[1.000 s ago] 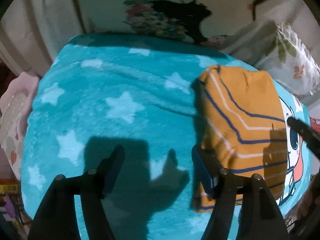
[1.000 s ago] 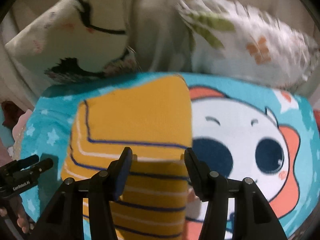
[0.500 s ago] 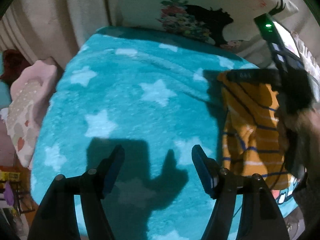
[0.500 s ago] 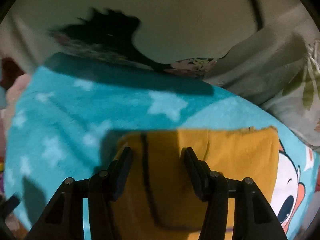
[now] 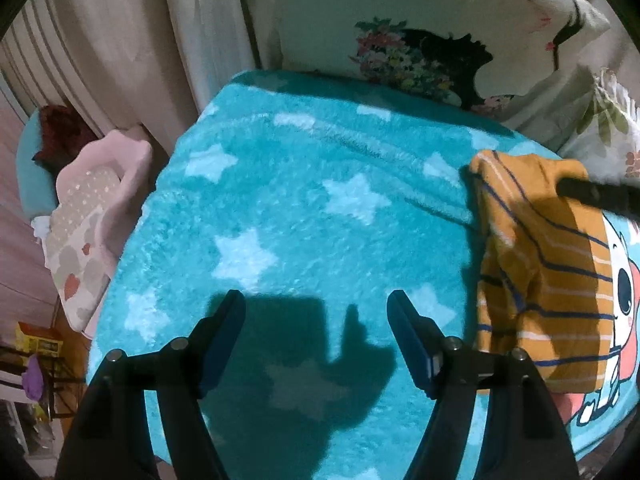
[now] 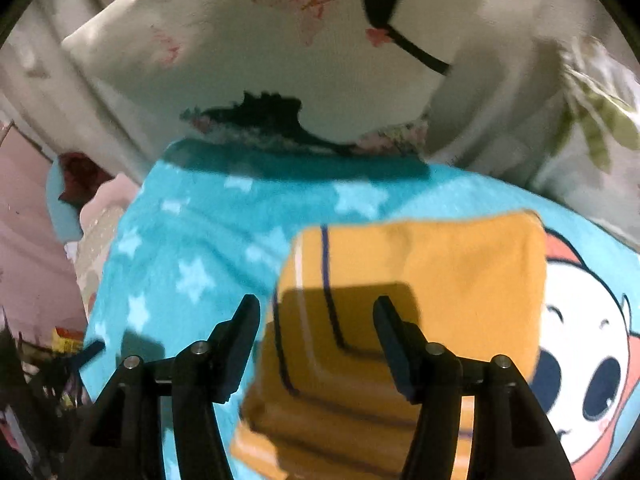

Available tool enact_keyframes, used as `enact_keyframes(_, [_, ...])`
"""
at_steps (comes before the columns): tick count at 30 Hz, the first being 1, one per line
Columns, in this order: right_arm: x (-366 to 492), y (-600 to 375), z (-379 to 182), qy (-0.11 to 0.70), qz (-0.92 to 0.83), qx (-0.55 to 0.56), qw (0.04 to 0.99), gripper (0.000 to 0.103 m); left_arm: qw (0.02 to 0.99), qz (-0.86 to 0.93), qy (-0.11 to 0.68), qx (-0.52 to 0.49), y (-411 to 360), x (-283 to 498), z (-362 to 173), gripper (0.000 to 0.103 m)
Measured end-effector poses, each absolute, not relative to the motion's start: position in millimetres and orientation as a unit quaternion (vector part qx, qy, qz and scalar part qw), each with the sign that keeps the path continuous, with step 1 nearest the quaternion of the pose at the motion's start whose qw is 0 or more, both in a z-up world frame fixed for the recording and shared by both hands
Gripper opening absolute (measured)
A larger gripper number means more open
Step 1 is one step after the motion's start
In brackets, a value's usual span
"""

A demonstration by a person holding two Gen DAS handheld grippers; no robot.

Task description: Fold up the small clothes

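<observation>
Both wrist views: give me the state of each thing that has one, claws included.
Orange striped garment: folded into a compact rectangle, lying on the blanket, not gripped.
Left claw: open, empty, over bare blanket beside the garment.
Right claw: open, empty, above the garment.
Teal star blanket: spread flat.

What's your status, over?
Left gripper open over bare blanket. Right gripper open above the folded shirt, not gripping. Nothing in the way.
</observation>
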State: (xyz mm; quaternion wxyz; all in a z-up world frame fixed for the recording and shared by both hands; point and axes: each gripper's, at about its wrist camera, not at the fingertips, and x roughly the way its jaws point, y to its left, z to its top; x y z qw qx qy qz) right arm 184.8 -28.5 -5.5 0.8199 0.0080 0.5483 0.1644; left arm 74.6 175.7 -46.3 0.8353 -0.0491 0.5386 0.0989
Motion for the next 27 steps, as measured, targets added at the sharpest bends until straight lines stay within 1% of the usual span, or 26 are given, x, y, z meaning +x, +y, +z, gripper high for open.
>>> enact_keyframes(4, [148.2,-47.4,1.4,0.538,0.152,-0.022,0.829,0.064,0.844,0.108,0.524,-0.032,157.1,62.4,-35.6,0.073])
enact_keyframes(7, [122.1,-71.1,1.8,0.538,0.146,-0.015,0.83,0.064,0.853,0.119,0.507,-0.016,139.3,45.3,-24.5,0.073])
enact_keyframes(10, [91.0,-97.3,3.8,0.534,0.133,-0.015,0.835,0.064,0.864,0.125,0.488,-0.005,120.4,26.2,-12.3,0.081])
enact_keyframes(11, [79.1,-105.9,3.0,0.533,0.127,-0.016,0.836,0.064,0.867,0.127,0.482,-0.002,114.0,19.6,-8.7,0.081])
enact_keyframes(18, [-1.9,-155.1,-4.4,0.536,0.095,-0.004,0.839,0.064,0.889,0.101,0.446,0.007,60.1,-35.8,11.5,0.081])
enact_keyframes(22, [-36.7,-173.3,-7.5,0.537,0.086,0.005,0.839,0.064,0.908,0.108,0.405,-0.001,40.6,-70.3,25.0,0.082])
enact_keyframes(24, [-51.4,-179.9,-7.4,0.536,0.083,0.01,0.84,0.064,0.918,0.111,0.382,-0.004,35.6,-83.5,35.0,0.084])
enact_keyframes(25, [-57.6,-182.3,-6.8,0.535,0.084,0.013,0.841,0.064,0.922,0.114,0.369,-0.011,35.0,-90.3,41.3,0.087])
enact_keyframes(26, [-63.7,-184.3,-5.8,0.533,0.083,0.016,0.842,0.064,0.928,0.121,0.35,-0.022,35.7,-98.7,49.8,0.093])
enact_keyframes(27, [-68.4,-185.6,-4.3,0.529,0.083,0.018,0.844,0.064,0.935,0.132,0.329,-0.032,37.7,-107.1,58.4,0.097])
